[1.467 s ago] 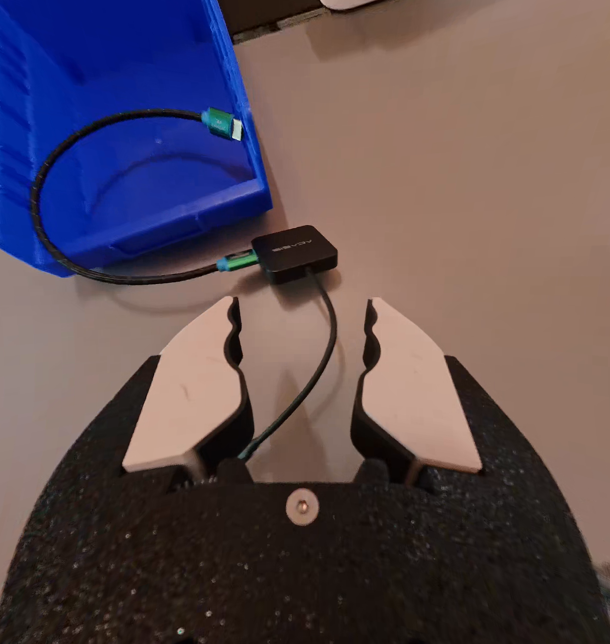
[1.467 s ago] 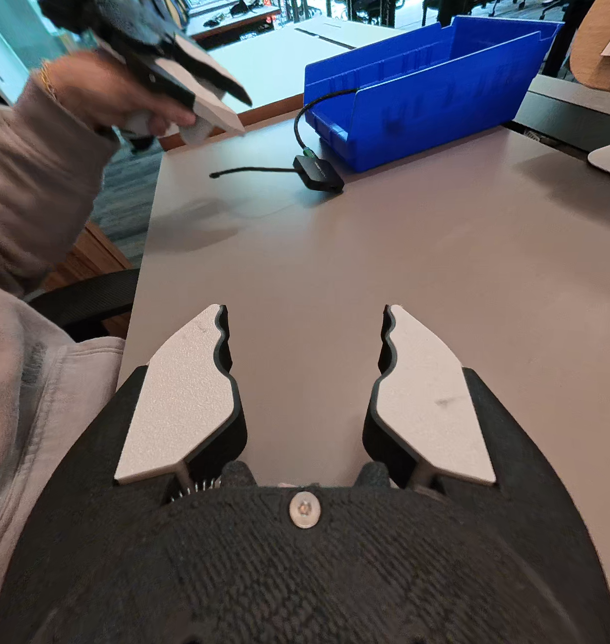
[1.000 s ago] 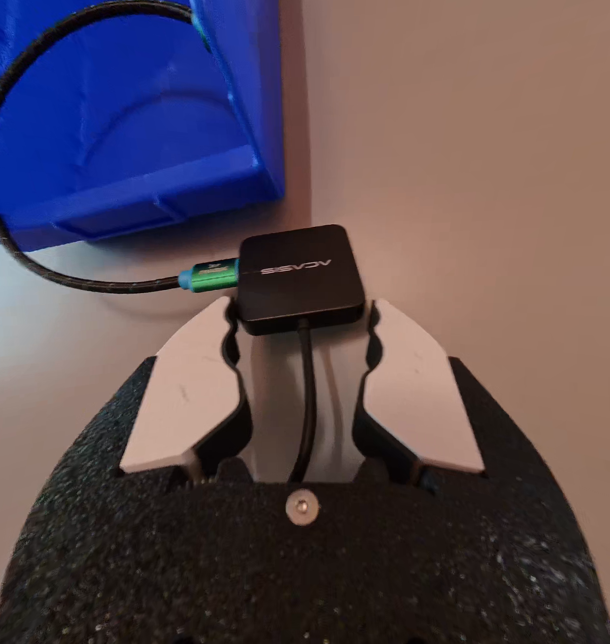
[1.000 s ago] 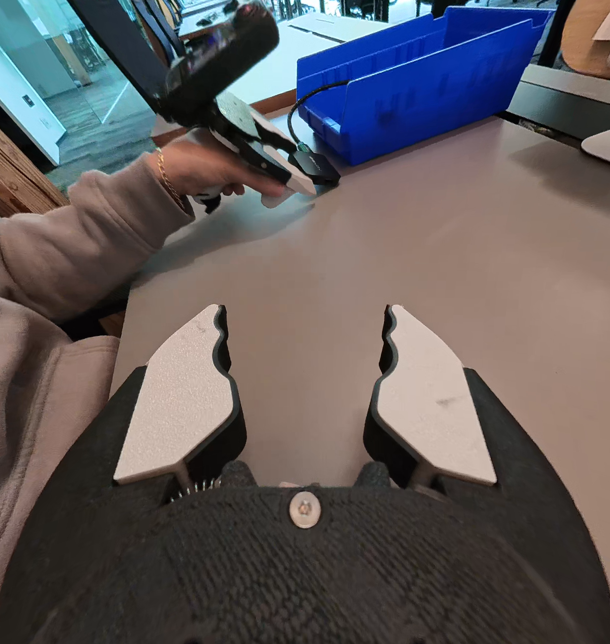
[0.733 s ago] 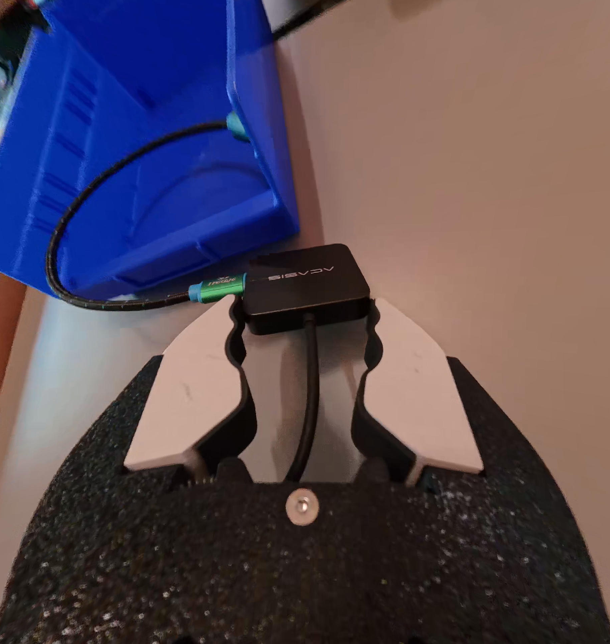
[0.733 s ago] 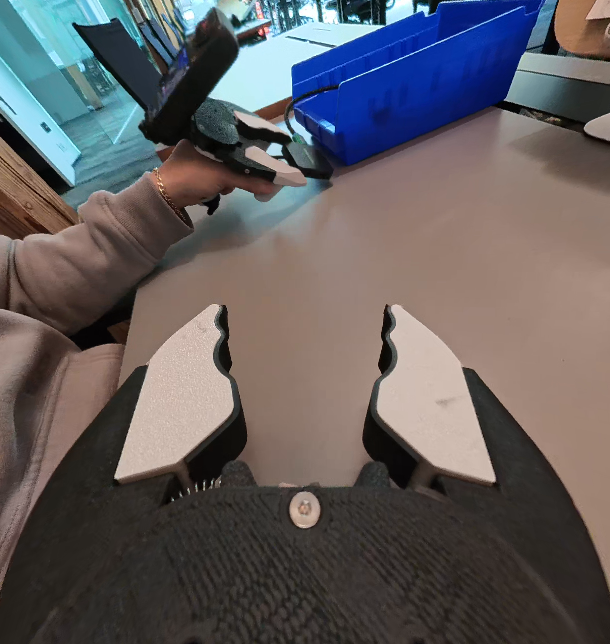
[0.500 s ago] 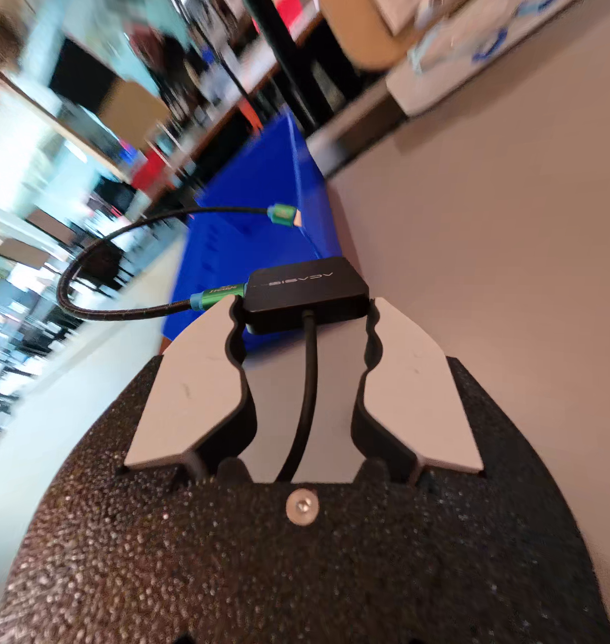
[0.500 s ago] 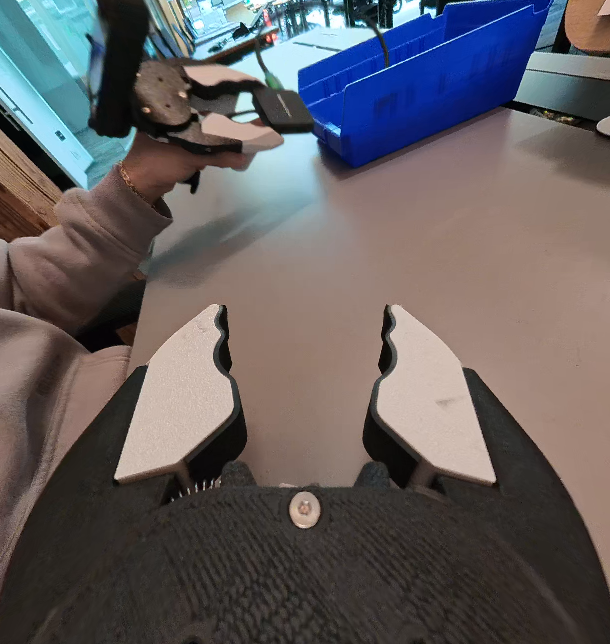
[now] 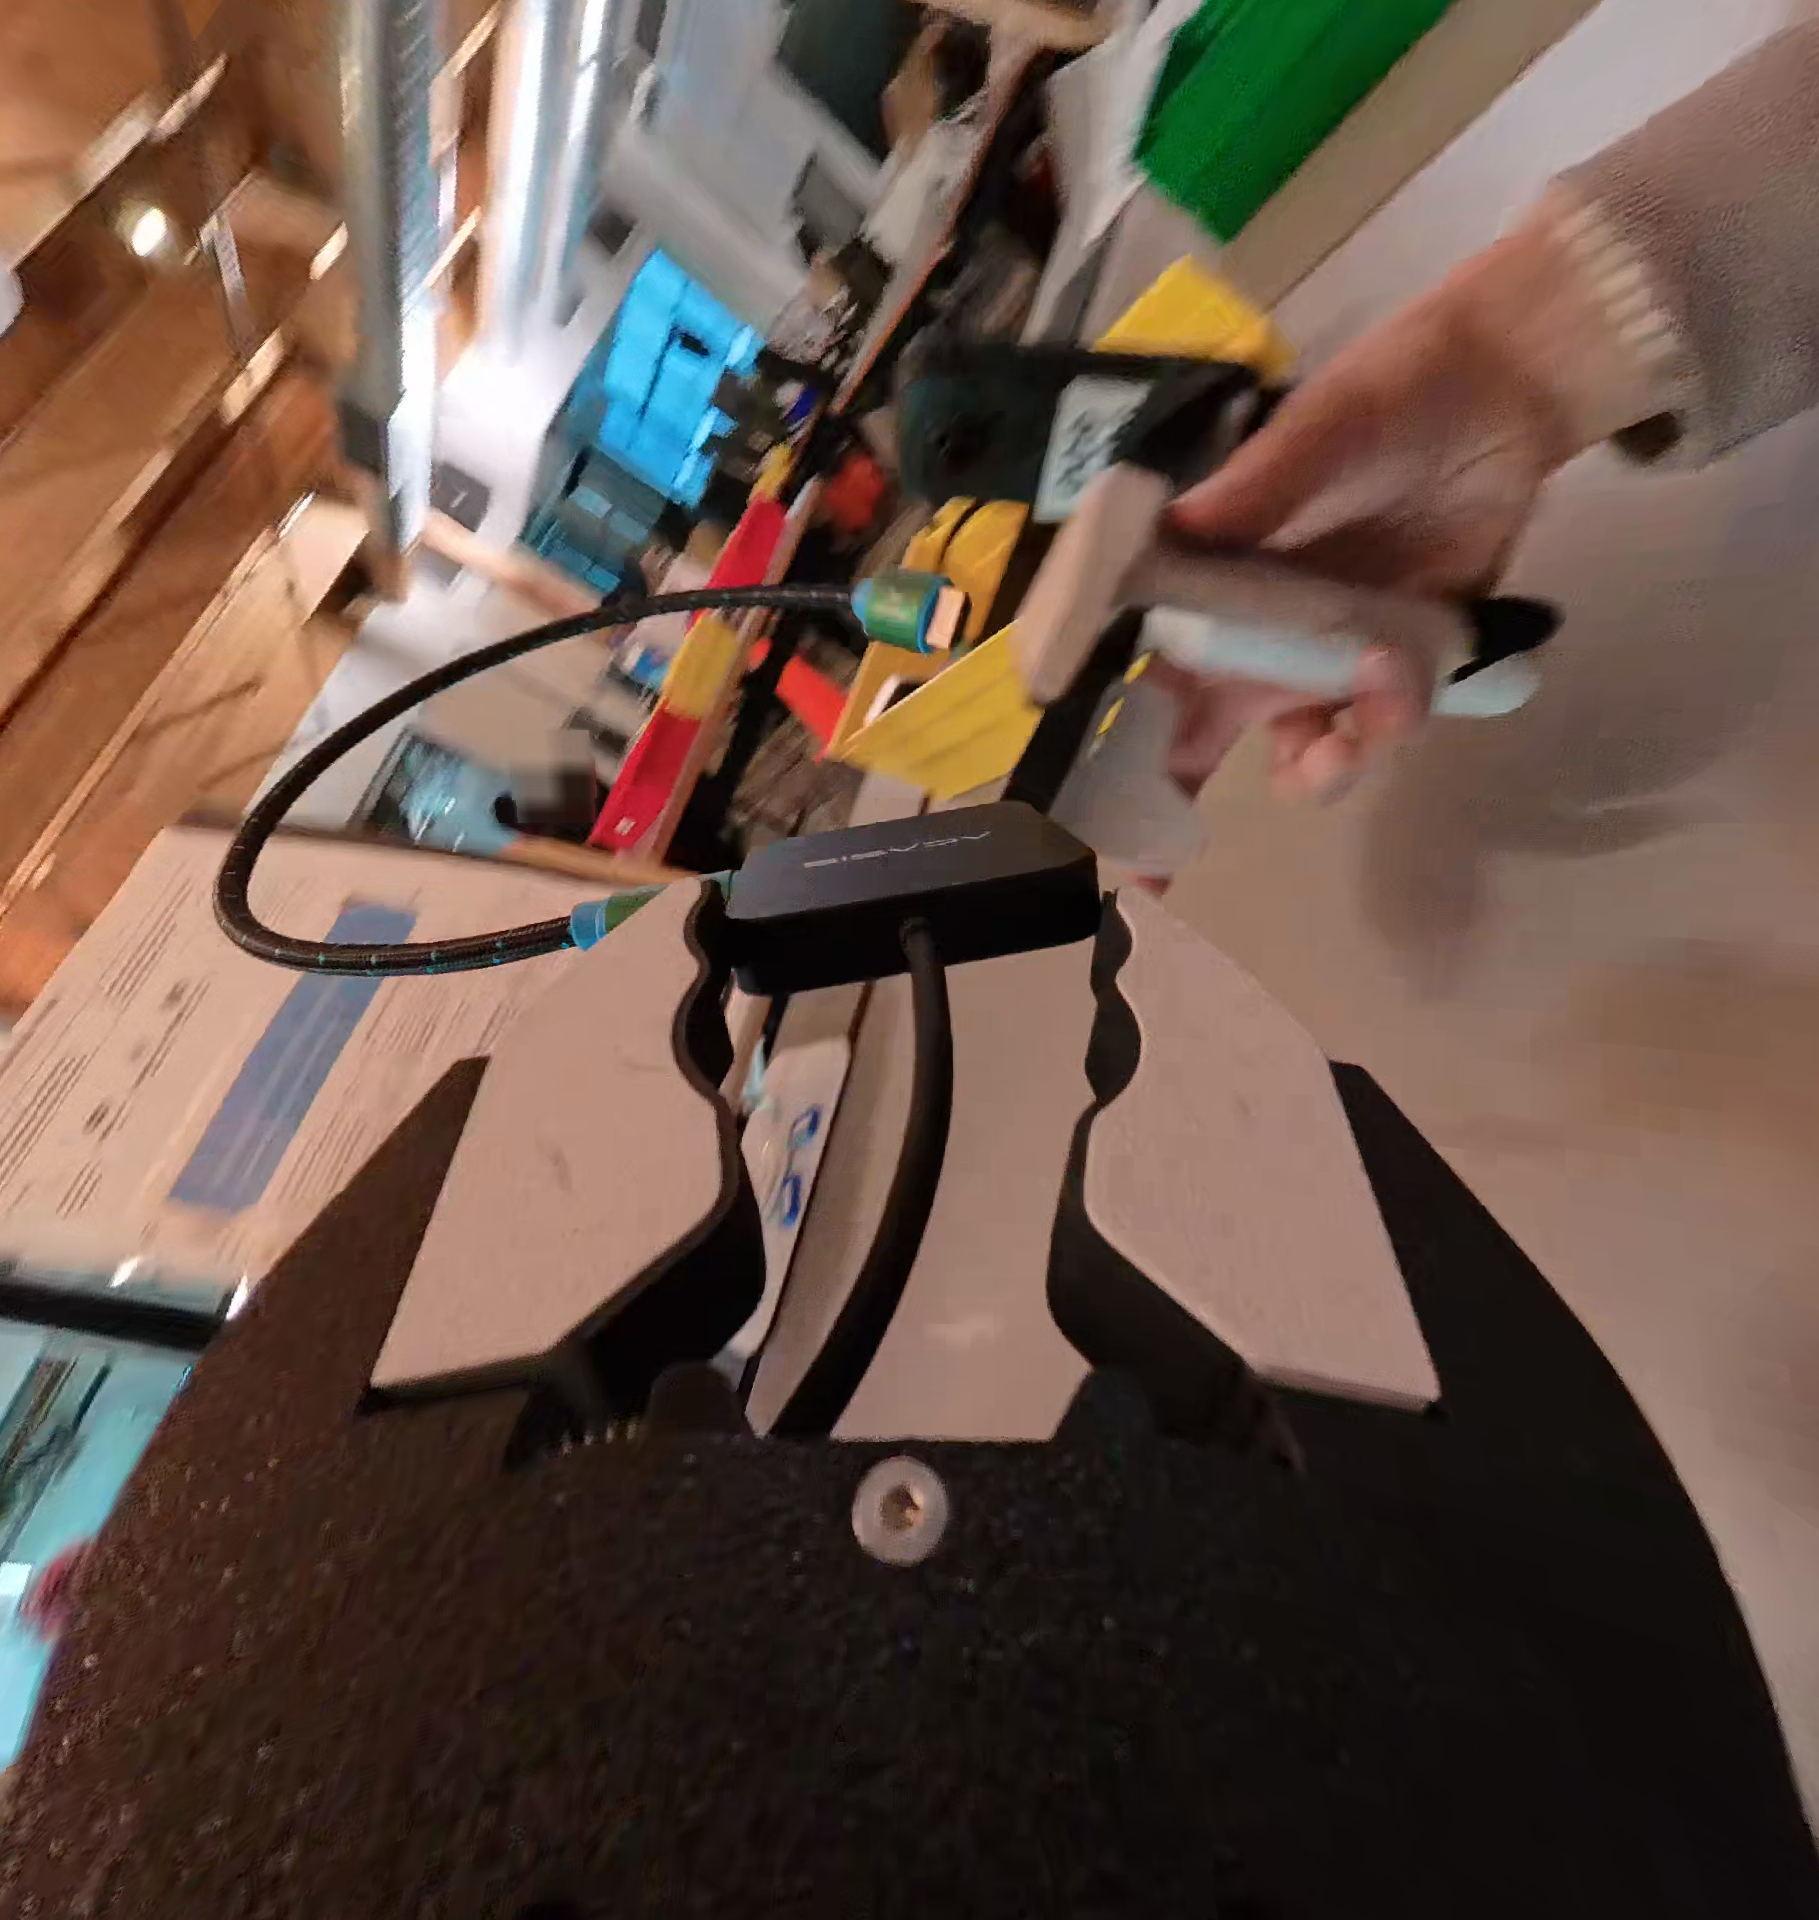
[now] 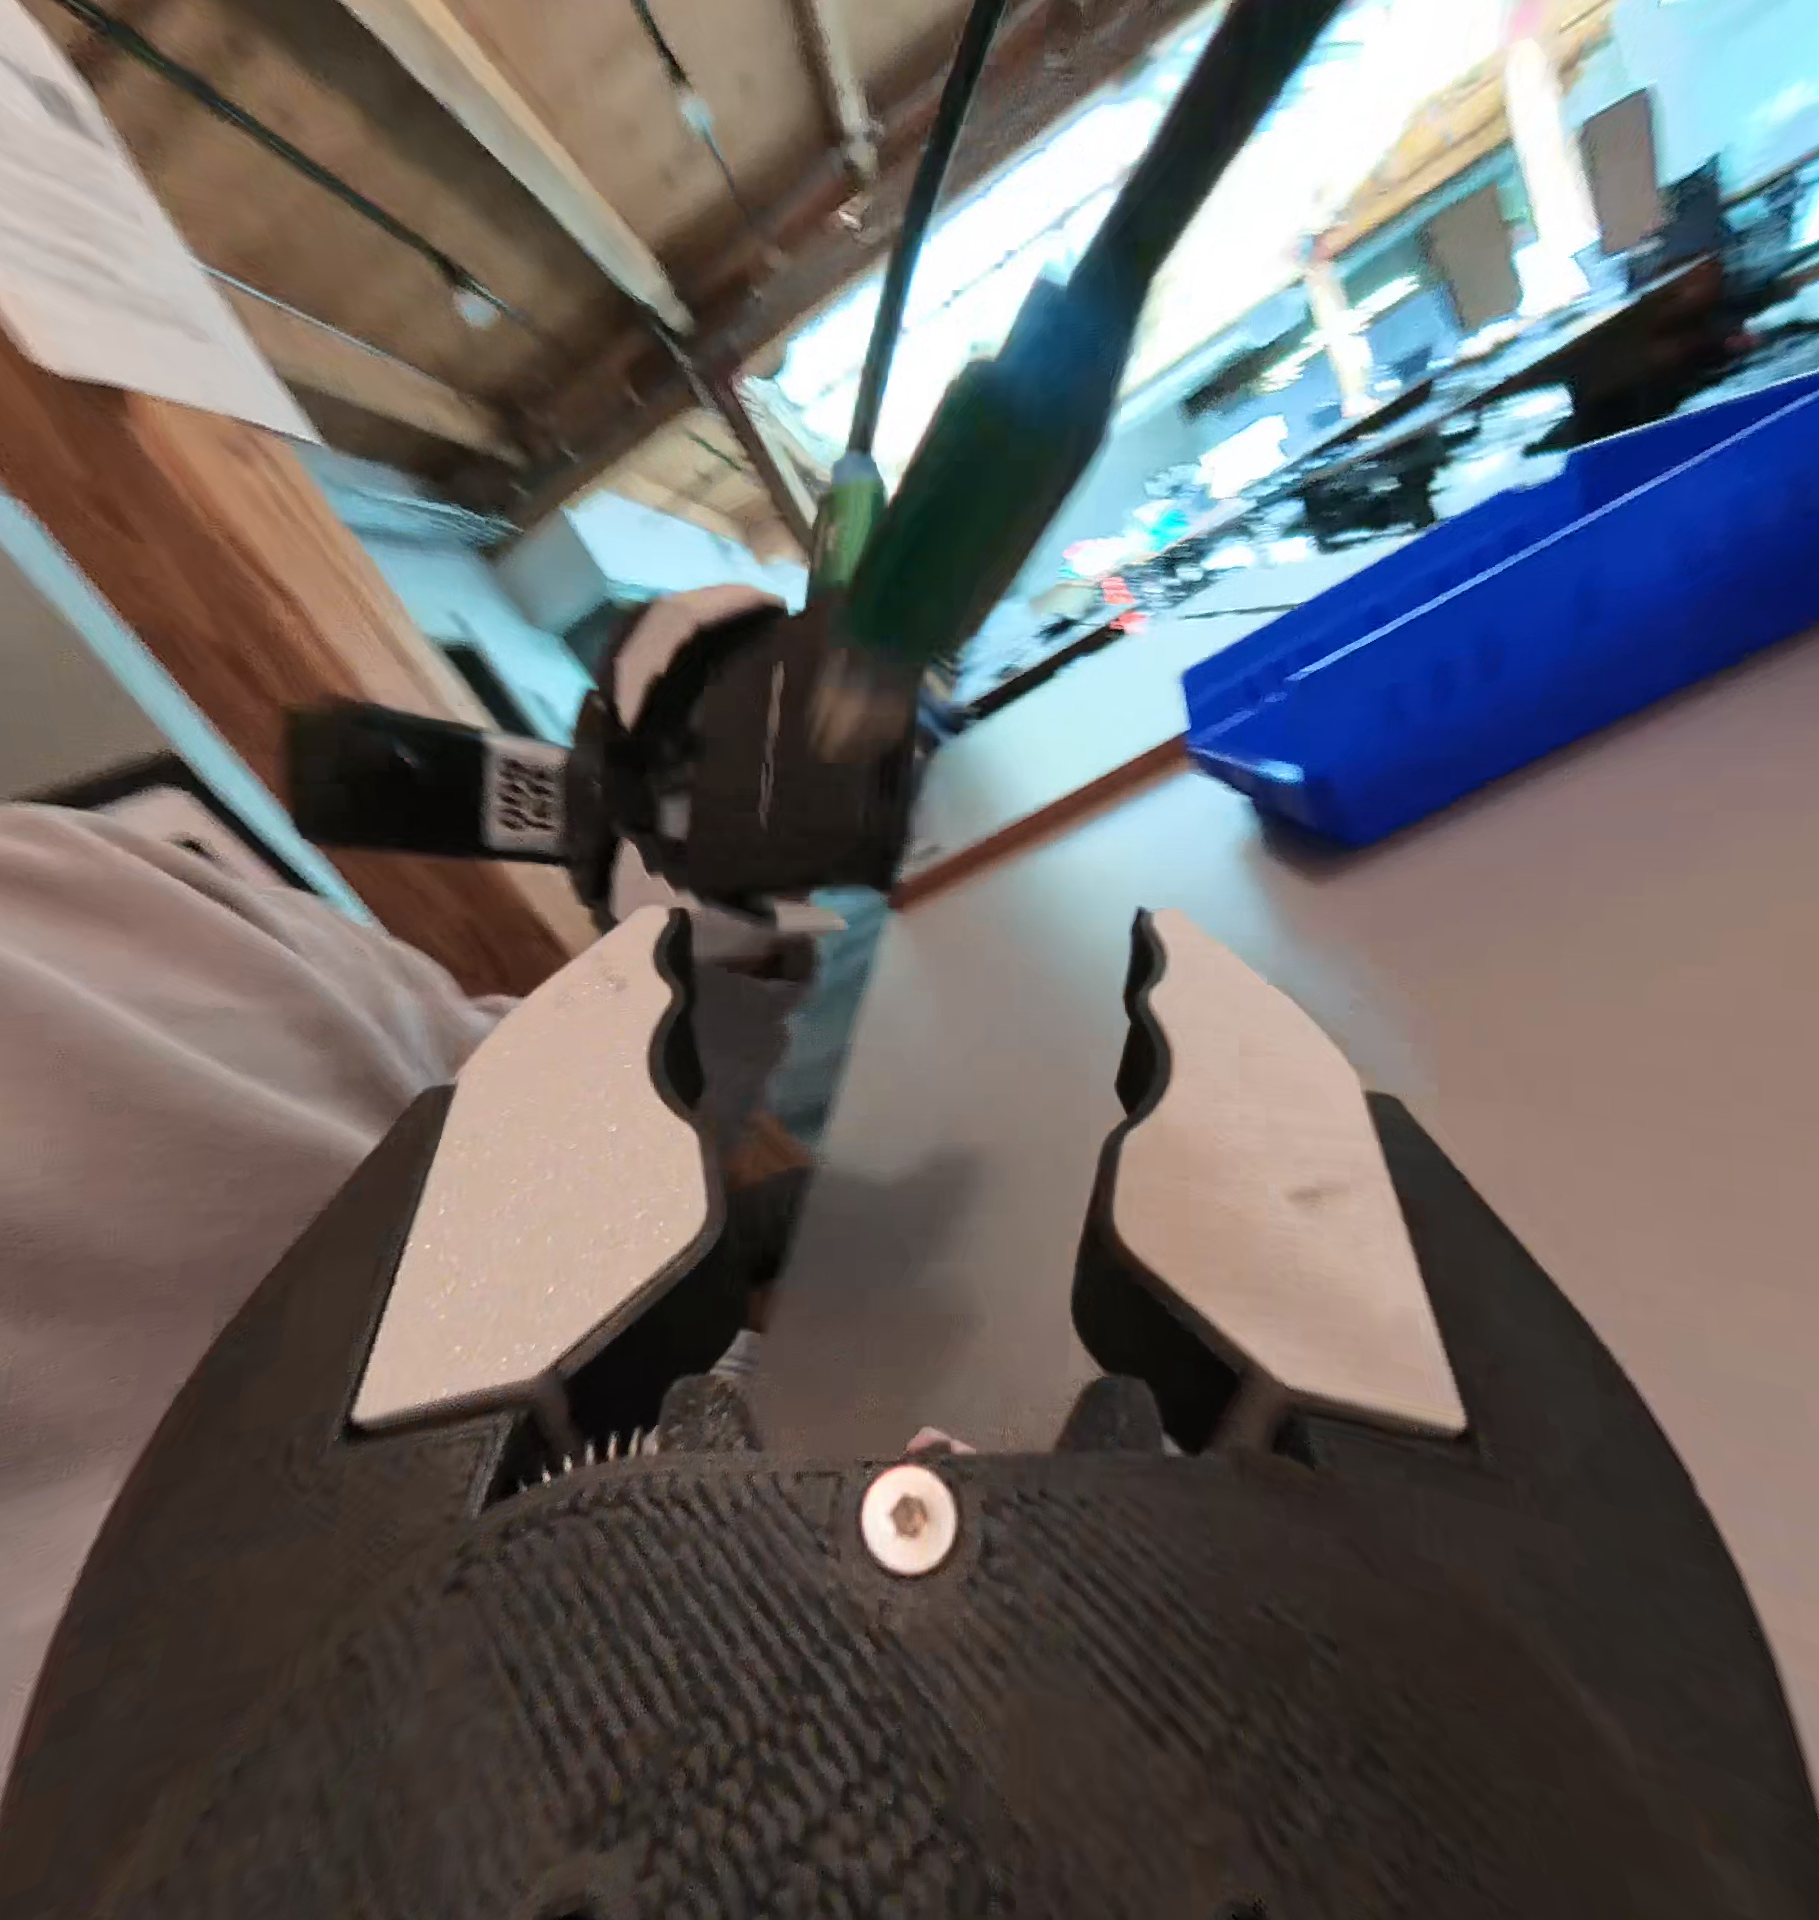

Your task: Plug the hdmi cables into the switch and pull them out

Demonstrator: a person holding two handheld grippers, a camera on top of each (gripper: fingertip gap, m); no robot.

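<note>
Bright daylight, heavy motion blur, wide-angle edge distortion

Switch (image 9: 910, 883) smooth black plastic; cable (image 9: 365, 727) braided; fingers (image 9: 593, 1174) matt grey.

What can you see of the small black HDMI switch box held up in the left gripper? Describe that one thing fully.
The flat, black, rounded-corner plastic switch box has pale lettering on its top face. It is lifted off the table, clamped by its two side edges between the tips of the left gripper. A plain black cable leaves its near edge and runs back between the fingers. A braided cable's green plug sits in its left side; that cable loops round to a free green plug.
</note>
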